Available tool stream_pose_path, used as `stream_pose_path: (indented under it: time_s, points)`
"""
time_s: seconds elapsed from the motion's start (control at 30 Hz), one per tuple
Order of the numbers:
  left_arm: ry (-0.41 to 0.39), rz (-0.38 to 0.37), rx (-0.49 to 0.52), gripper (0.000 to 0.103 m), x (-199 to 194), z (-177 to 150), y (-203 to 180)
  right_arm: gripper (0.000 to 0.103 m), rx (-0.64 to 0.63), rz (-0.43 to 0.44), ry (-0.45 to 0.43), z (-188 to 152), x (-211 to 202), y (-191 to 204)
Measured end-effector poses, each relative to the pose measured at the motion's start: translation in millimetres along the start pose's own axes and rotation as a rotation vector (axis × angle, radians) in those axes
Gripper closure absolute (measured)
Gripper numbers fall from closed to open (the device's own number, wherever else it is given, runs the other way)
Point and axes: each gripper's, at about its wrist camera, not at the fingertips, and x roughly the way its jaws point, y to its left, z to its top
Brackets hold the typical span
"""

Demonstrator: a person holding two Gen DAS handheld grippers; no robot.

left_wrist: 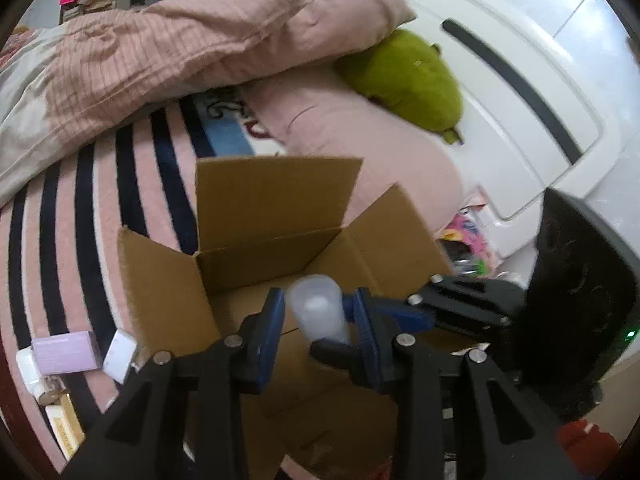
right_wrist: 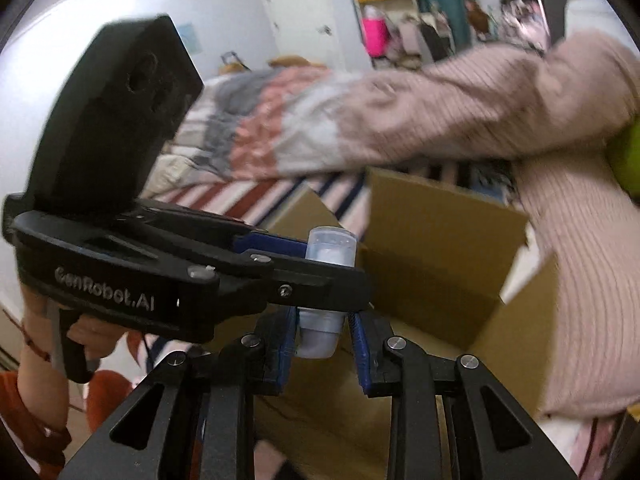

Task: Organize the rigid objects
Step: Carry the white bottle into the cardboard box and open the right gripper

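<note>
A translucent white plastic bottle (left_wrist: 318, 312) is held over an open cardboard box (left_wrist: 260, 208) on a striped bed. My left gripper (left_wrist: 320, 322) is shut on the bottle, blue pads on both sides. In the right wrist view the same bottle (right_wrist: 330, 246) shows, with the left gripper's body (right_wrist: 160, 276) crossing in front of it. My right gripper (right_wrist: 322, 334) brackets the bottle's lower end (right_wrist: 320, 340); its left pad is near the bottle, a small gap shows at the right pad. The right gripper also appears at the right edge of the left wrist view (left_wrist: 460, 308).
Small boxes, one lilac (left_wrist: 66, 352) and one white (left_wrist: 120, 354), lie on the bed left of the cardboard box. A pink duvet (left_wrist: 180, 40) and a green plush toy (left_wrist: 416, 80) lie behind it. The box flaps stand up (right_wrist: 436, 220).
</note>
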Motion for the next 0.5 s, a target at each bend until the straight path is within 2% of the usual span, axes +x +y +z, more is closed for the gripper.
stream_pose_path:
  time_s: [0.1, 0.17, 0.2, 0.23, 0.33, 0.37, 0.5]
  points:
    - [0.005, 0.006, -0.007, 0.061, -2, -2, 0, 0.081, 0.011, -0.027, 0.029, -1, 2, -7]
    - [-0.033, 0.033, -0.002, 0.039, -15, -5, 2, 0.075, 0.008, -0.041, 0.025, 1, 2, -5]
    - [-0.065, 0.047, 0.0, 0.036, -26, -6, 3, 0.071, 0.003, -0.052, 0.012, 1, -2, -3]
    - [-0.09, 0.054, -0.002, 0.033, -37, -8, 4, 0.066, -0.004, -0.056, 0.002, 0, -4, -2]
    - [-0.161, 0.1, -0.029, 0.029, -79, -22, 19, 0.065, -0.036, -0.031, -0.041, 5, -10, 15]
    - [-0.181, 0.135, -0.04, 0.025, -92, -30, 25, 0.065, -0.052, -0.011, -0.055, 8, -11, 23]
    - [-0.253, 0.264, -0.097, 0.024, -139, -69, 59, 0.059, -0.144, 0.083, -0.086, 17, -11, 73]
